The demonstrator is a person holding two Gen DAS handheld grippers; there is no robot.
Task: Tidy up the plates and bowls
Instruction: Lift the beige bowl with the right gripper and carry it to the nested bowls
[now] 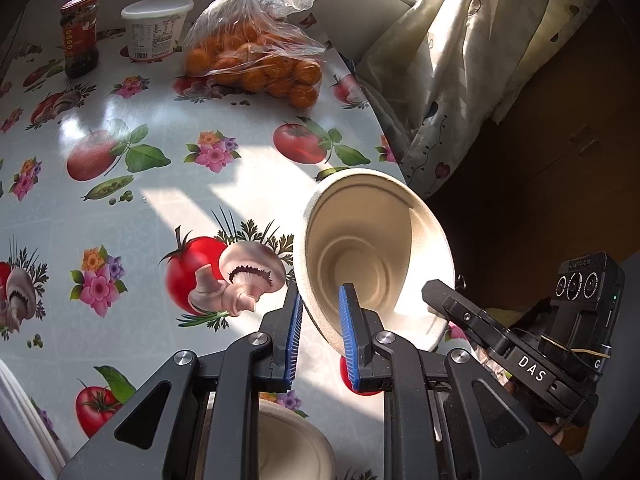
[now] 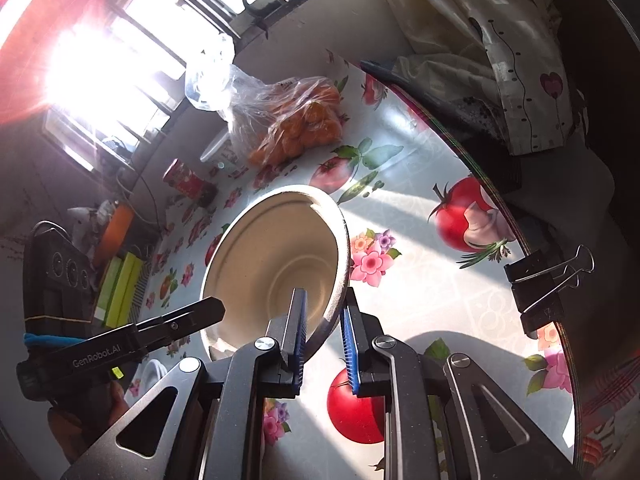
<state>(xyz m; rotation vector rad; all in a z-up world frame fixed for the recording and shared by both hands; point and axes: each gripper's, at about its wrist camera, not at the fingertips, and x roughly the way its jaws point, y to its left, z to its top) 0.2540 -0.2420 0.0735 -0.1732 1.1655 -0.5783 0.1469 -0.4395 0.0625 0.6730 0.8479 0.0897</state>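
Left wrist view showed your left tongs [image 1: 318,334] and right tongs [image 2: 324,334] pinched tight on opposite rims of the bowl [image 1: 360,248], held tipped above the tabletop [image 1: 168,200], another bowl [image 1: 292,440] right below.

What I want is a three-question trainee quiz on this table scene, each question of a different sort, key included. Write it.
1. True or false: only one gripper holds the beige bowl.
2. Multiple choice: what is in the clear plastic bag? A) tomatoes B) small orange fruit C) bread rolls
3. Short answer: which part of the bowl do the left gripper and the right gripper clamp?

Key
1. False: both grippers hold it, from opposite sides.
2. B
3. The rim
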